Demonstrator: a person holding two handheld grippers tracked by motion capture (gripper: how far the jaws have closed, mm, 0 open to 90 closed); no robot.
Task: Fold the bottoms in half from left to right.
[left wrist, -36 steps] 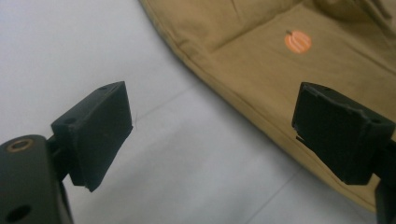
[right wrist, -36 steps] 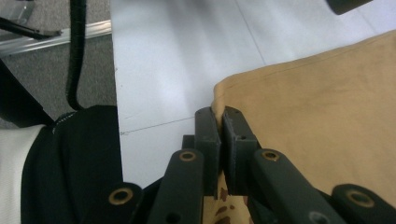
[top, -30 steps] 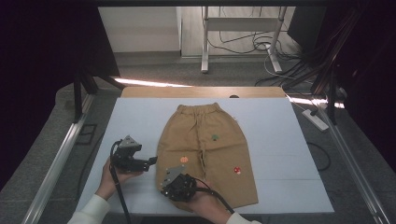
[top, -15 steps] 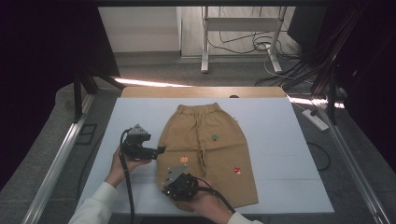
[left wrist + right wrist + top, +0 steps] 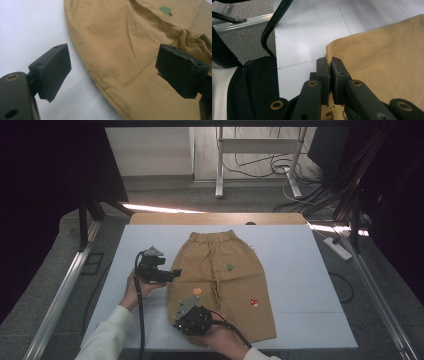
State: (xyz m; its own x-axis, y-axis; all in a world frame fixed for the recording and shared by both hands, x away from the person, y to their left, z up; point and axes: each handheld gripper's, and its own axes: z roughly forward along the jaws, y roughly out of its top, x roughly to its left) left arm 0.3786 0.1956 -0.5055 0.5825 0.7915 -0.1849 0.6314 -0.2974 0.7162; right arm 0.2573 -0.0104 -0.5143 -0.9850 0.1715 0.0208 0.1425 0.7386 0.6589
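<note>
On the white table [image 5: 300,270] lies a pair of small tan trousers [image 5: 235,285], spread flat, with the waistband at the far side and the two legs pointing toward the person. Small coloured patches are on the cloth, a green one [image 5: 230,267] in the middle.

At the left, the left gripper [image 5: 175,271] is held just beside the outer edge of the left trouser leg, about at half of its length. In the left gripper view its jaws stand wide apart and hold nothing; the curved side edge of the trousers [image 5: 130,62] passes between them, but the pads do not touch the cloth as far as I can tell.

More to the right and nearer to the person, the right gripper [image 5: 330,63] is at the bottom corner of the same leg. Its jaws are pressed together on the hem corner of the trousers, and a little cloth is caught between the pads.

I judge that the step in hand is to take the left leg at two points, probably for folding the trousers lengthwise. One point is already gripped. The next move asks the left gripper to go forward and lower, so that the side edge comes well between the pads, and then to close. It should catch both layers of cloth, otherwise the fold will be uneven when both hands lift.
</note>
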